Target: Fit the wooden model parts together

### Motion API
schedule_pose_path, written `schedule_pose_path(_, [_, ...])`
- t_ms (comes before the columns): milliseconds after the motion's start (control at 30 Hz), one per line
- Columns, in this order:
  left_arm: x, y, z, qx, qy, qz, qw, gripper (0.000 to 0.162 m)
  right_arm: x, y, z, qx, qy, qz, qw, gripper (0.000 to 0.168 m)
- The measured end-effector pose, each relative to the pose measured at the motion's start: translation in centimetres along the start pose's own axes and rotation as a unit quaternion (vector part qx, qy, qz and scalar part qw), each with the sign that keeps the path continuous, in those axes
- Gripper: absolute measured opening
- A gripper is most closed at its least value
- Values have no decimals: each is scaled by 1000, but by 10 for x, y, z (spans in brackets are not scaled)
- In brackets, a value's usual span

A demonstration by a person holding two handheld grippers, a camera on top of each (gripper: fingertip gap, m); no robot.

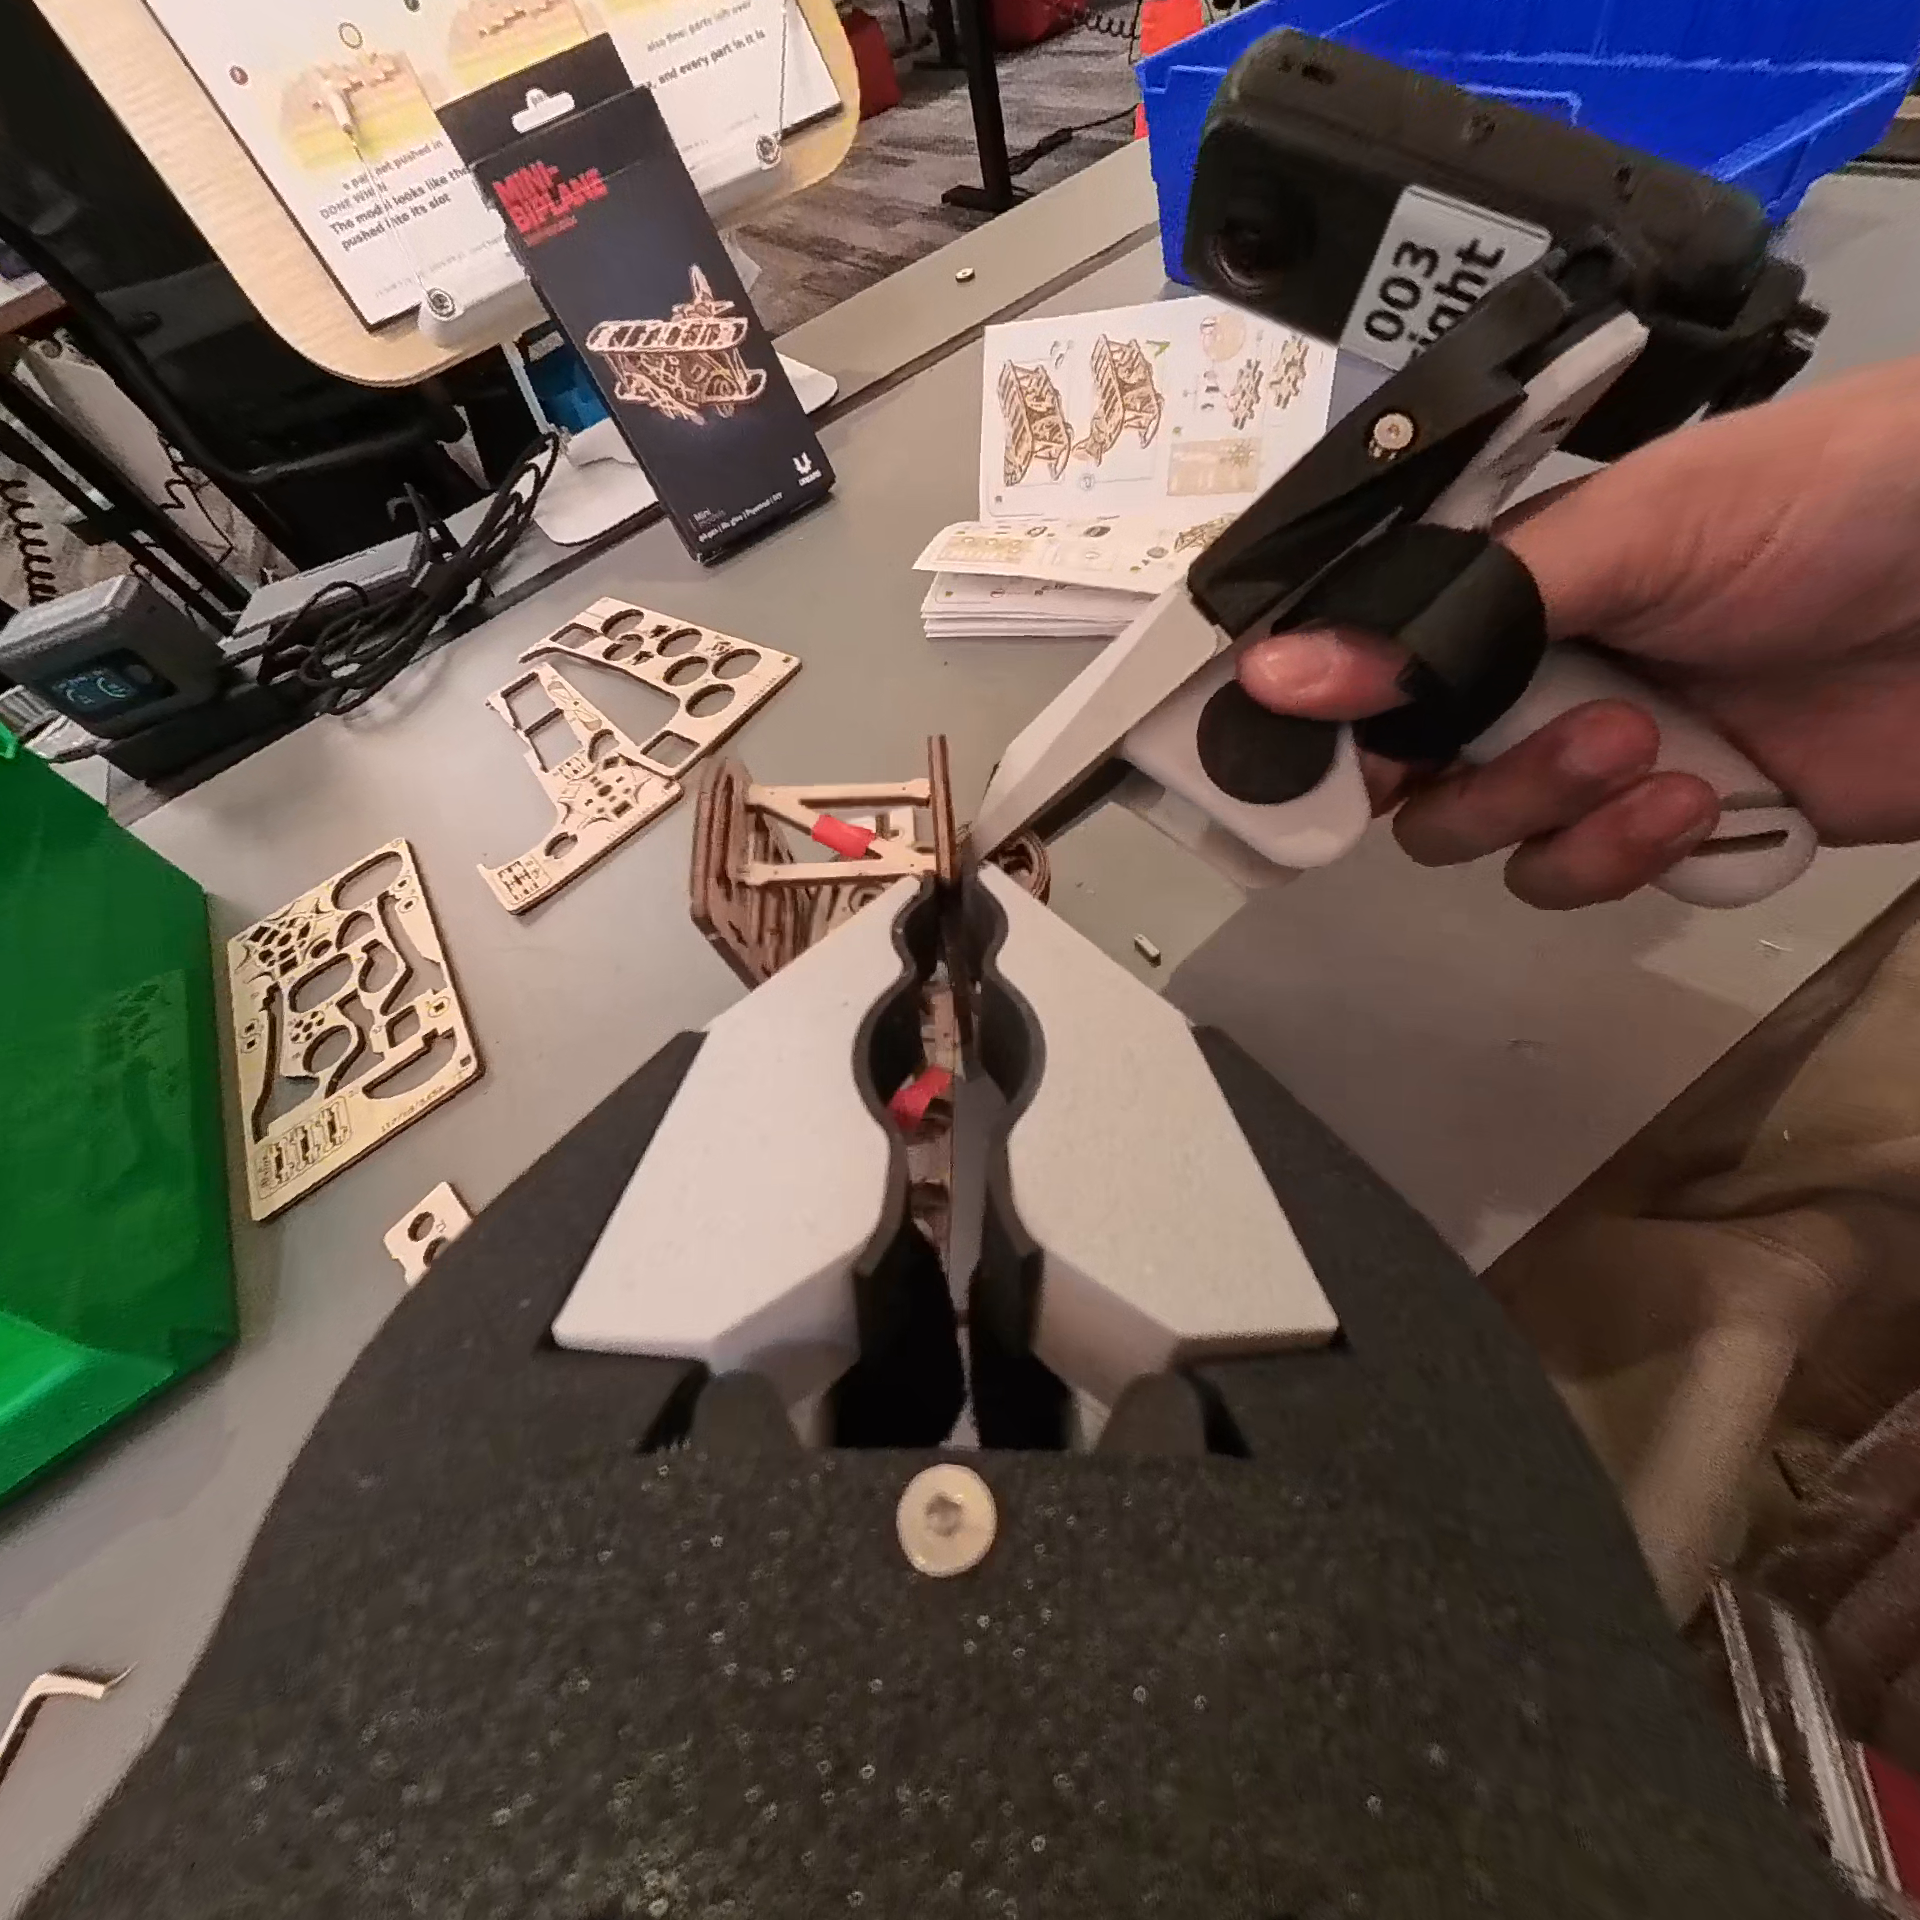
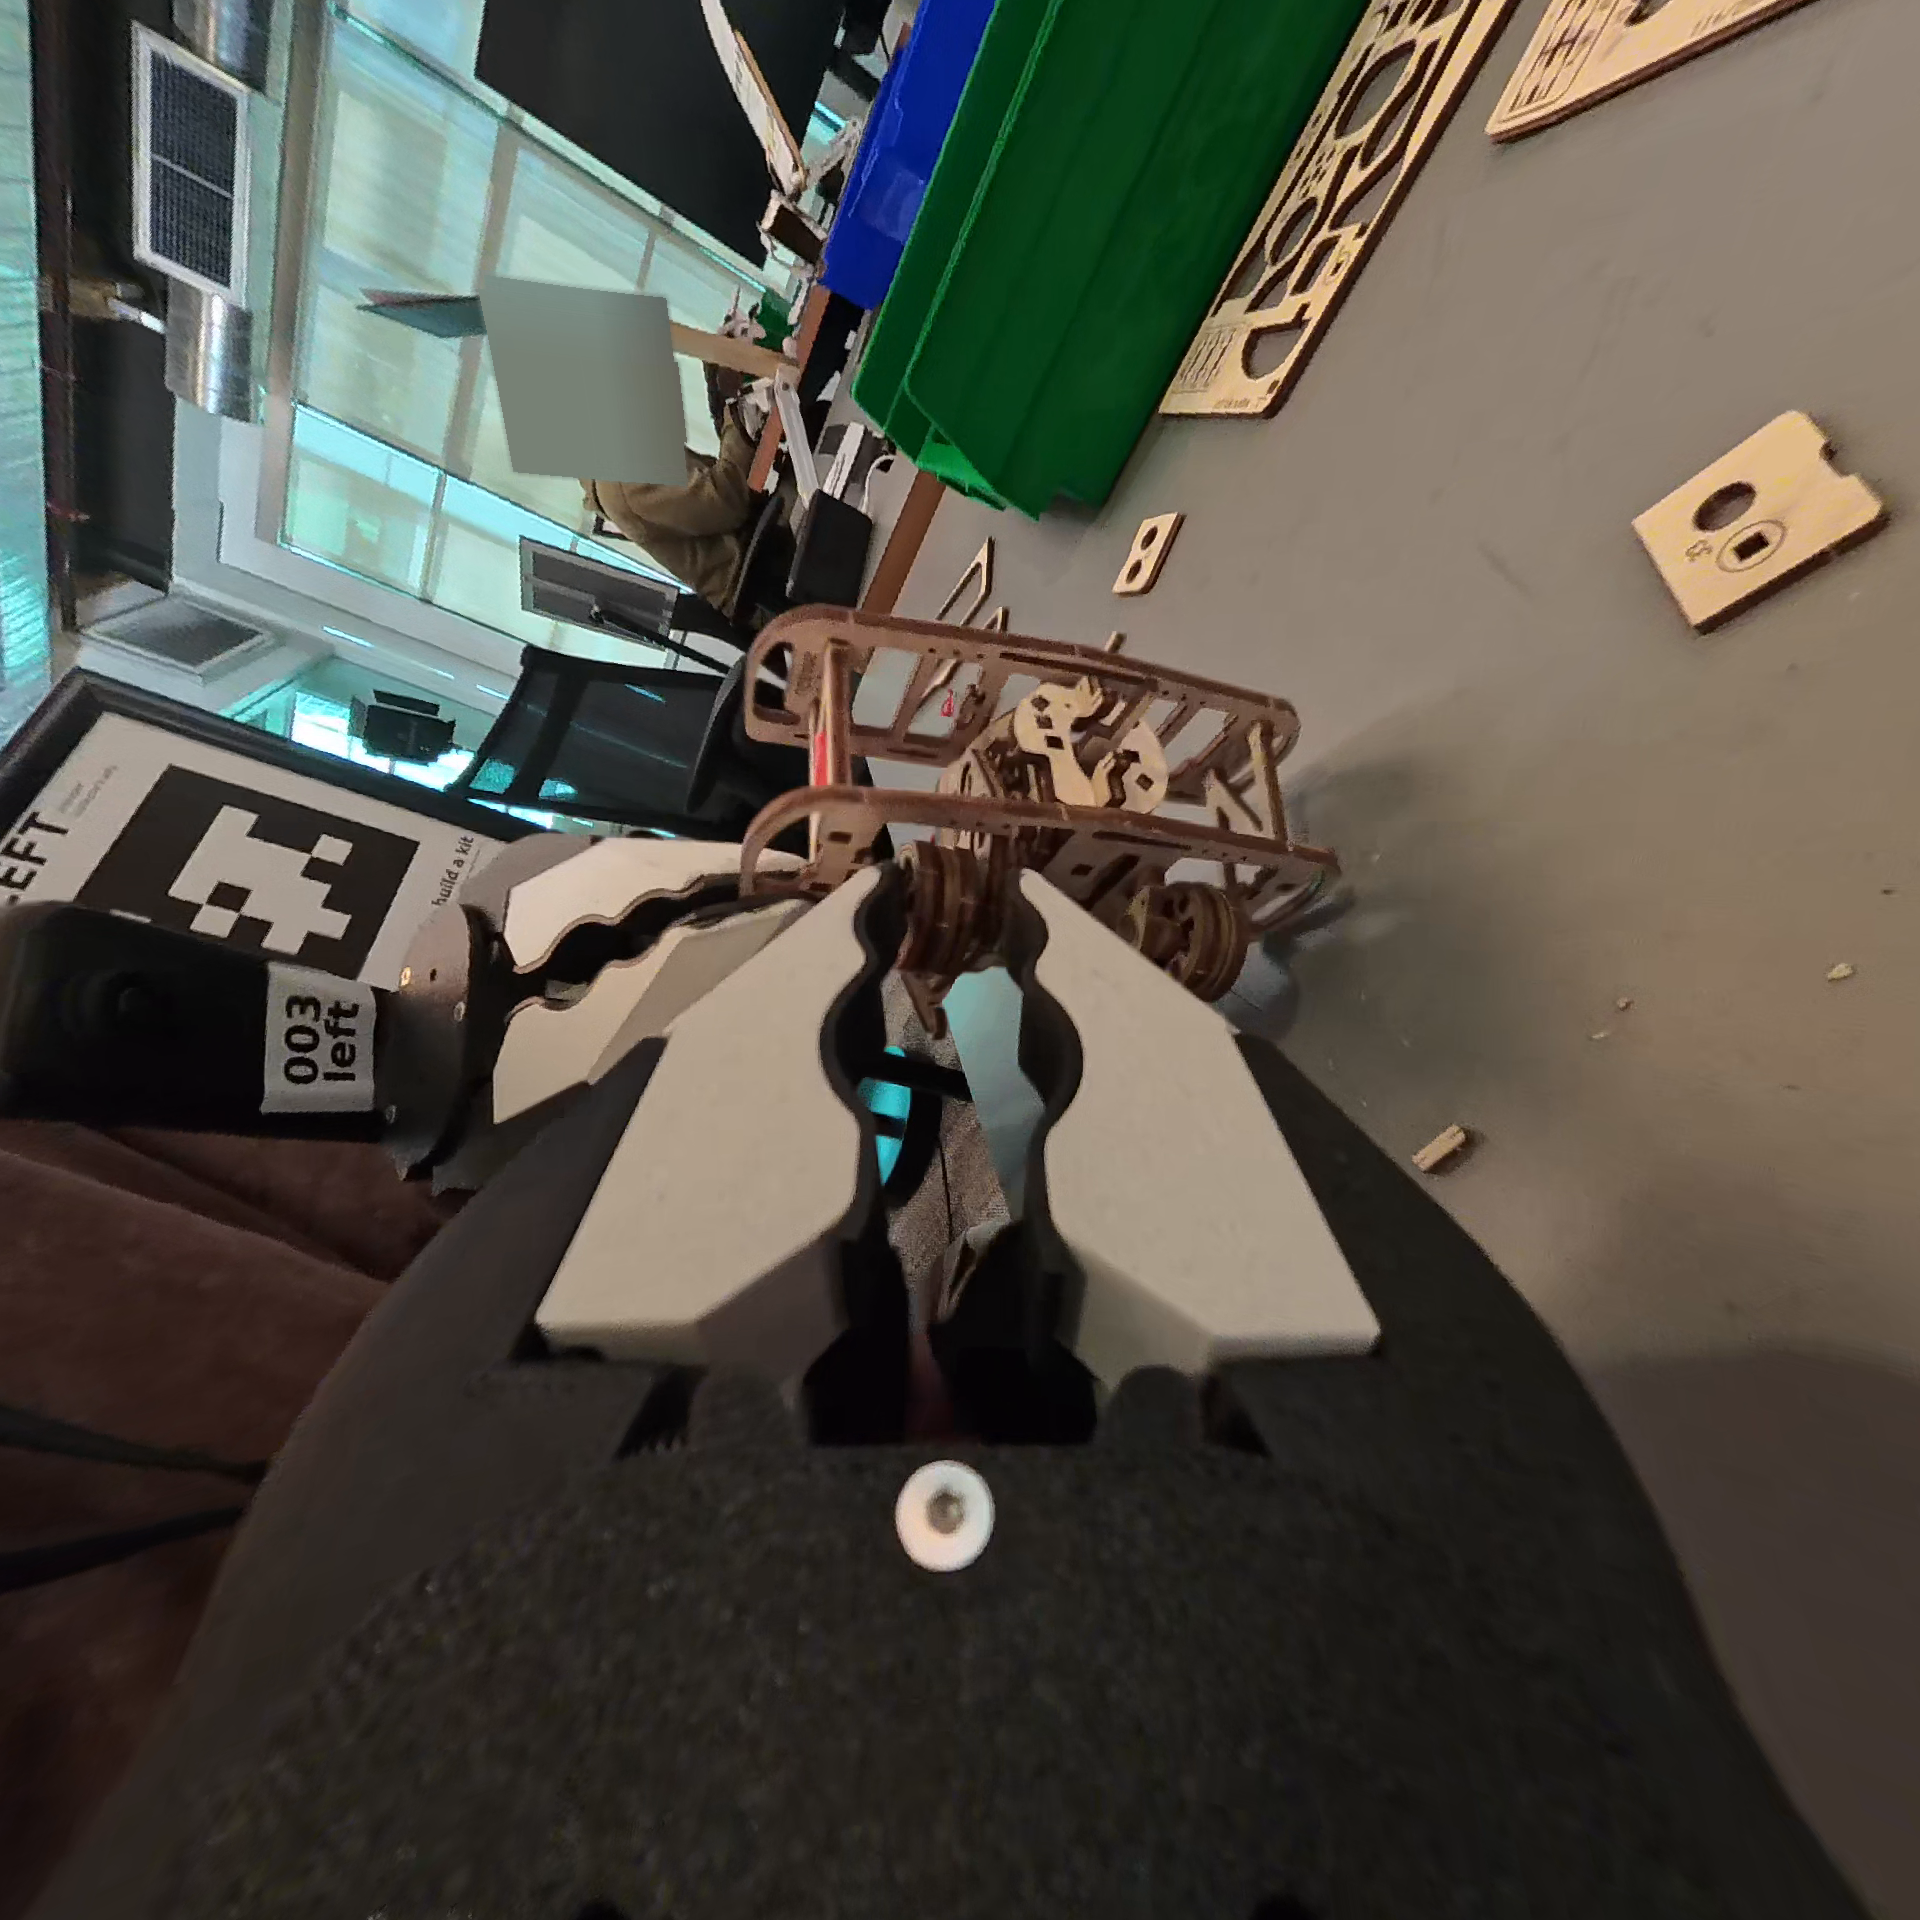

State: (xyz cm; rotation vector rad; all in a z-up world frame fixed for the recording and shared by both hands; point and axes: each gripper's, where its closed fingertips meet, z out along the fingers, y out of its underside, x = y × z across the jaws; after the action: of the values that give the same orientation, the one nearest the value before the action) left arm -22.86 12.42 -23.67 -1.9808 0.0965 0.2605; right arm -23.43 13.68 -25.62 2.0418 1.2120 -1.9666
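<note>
The part-built wooden biplane (image 1: 821,847) is tipped on its side over the grey table. My left gripper (image 1: 951,885) is shut on the edge of one wing, which runs back between the fingers. In the right wrist view the biplane (image 2: 1039,748) shows both wings, a propeller and a fitted wheel (image 2: 1195,935). My right gripper (image 2: 951,888) is shut on a second wooden wheel (image 2: 951,920) held against the model's underside next to the lower wing. The left gripper (image 2: 623,925) holds the wing end beside it. The right gripper (image 1: 985,831) reaches in from the right, in a hand.
Punched-out wooden sheets (image 1: 353,1029) (image 1: 634,727) lie left of the model. A green bin (image 1: 94,1091) is at the left, a blue bin (image 1: 1558,135) at the back right. An instruction booklet (image 1: 1122,468) and the kit's box (image 1: 665,364) lie behind. A small offcut (image 2: 1756,535) lies nearby. My left and right fingertips are right by each other. Between my right fingertips and the small offcut (image 2: 1756,535) there is roughly 12 cm.
</note>
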Motion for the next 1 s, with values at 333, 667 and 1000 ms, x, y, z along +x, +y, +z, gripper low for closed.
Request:
schedule_pose_path(333, [0,-1,-2,6,24,-42,999,0,-16,-5,-13,17,3,-100,995,39])
schedule_pose_path(667, [4,-17,-21,-16,183,-198,963,0,-48,29,-27,-75,170,-709,680,65])
schedule_pose_path(1000, [4,-17,-32,-135,267,-215,930,0,-71,22,-19,-164,117,-788,581,28])
